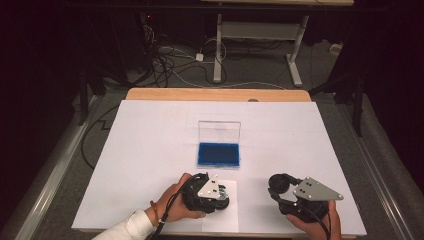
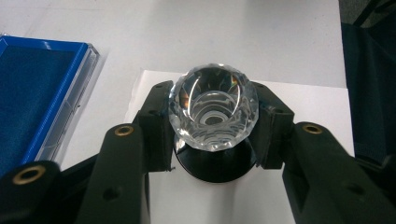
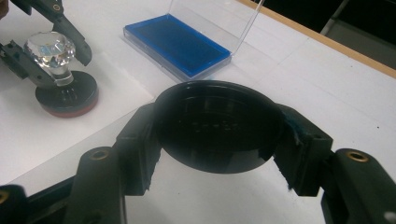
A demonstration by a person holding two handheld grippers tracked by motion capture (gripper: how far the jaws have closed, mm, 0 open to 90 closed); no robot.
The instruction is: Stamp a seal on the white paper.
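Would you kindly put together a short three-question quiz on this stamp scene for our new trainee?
1. True or false: the left gripper is shut on the crystal knob of the stamp.
2. What does the right gripper hold? A) a pen B) a round black cap C) a sponge
3. Fill in: the ink pad case has a blue pad and its clear lid stands ____.

Key
1. True: its jaws press on both sides of the knob, and the stamp's black base rests on a white sheet.
2. B
3. open
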